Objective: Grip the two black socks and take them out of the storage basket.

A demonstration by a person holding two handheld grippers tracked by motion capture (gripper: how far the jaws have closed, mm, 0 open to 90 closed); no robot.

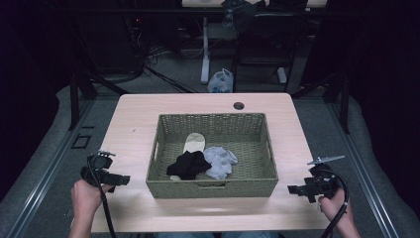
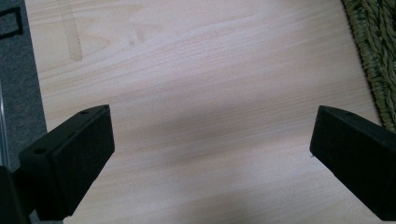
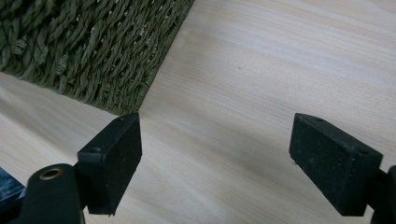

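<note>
Woven basket (image 1: 213,187) at the middle of the tabletop (image 1: 133,119), a gripper on each side, both empty.

The basket holds three socks toward its near half: a black sock (image 1: 188,165) at the near left, a grey sock (image 1: 220,161) touching it on the right, and a beige sock (image 1: 194,142) behind them, partly under the black one. Bare wood runs all round the basket, with broader strips to its left and right than in front. The left gripper (image 1: 119,179) sits near the tabletop's left edge, level with the basket's front wall and apart from it; its jaws stand wide over bare wood, the basket's rim at the far right of the left gripper view. The right gripper (image 1: 293,189) is just beside the front right corner, jaws wide and holding nothing.
</note>
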